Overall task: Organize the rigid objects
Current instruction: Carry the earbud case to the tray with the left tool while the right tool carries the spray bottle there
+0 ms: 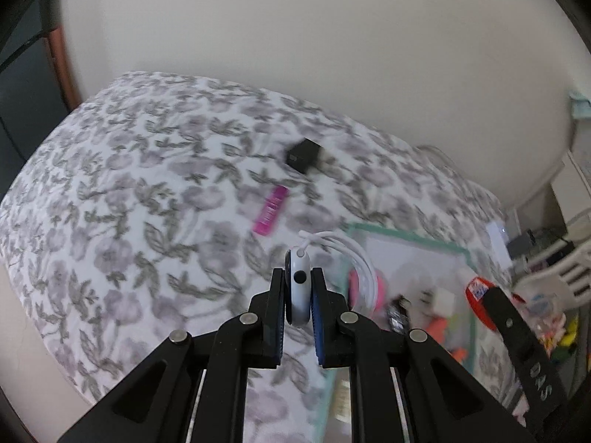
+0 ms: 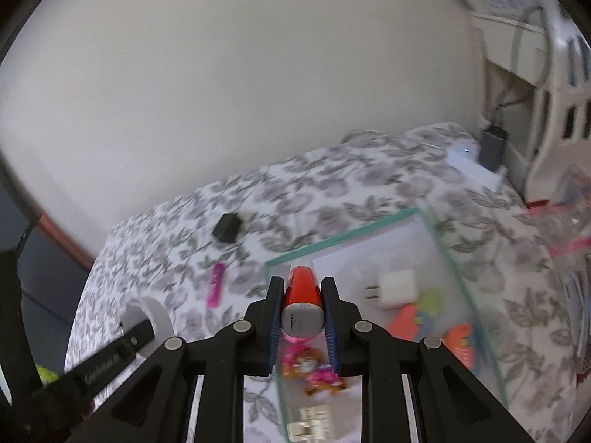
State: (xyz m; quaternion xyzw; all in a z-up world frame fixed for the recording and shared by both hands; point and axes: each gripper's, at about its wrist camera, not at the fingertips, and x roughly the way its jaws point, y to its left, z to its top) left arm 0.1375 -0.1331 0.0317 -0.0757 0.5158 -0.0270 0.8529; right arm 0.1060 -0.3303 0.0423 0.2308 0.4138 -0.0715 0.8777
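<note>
— White puck in the left gripper [image 1: 298, 291], see it? That charger disc [image 1: 298, 284] is pinched edge-on, flat faces against the jaws, over the bedspread [image 1: 129, 184] just short of the clear tray [image 1: 406, 238]. Its cable [image 1: 354, 258] loops toward the tray and could snag the rim.

— And the right gripper [image 2: 303, 306]?

— Clamped on a red tube [image 2: 302, 289], long axis pointing away along the fingers, grey cap toward the camera, hanging over the tray's near corner. Round body; I'd guess it could roll out of the squeeze

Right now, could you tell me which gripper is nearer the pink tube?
Left. The left gripper hovers just short of the pink tube; the right gripper is over the tray beside it.
</note>
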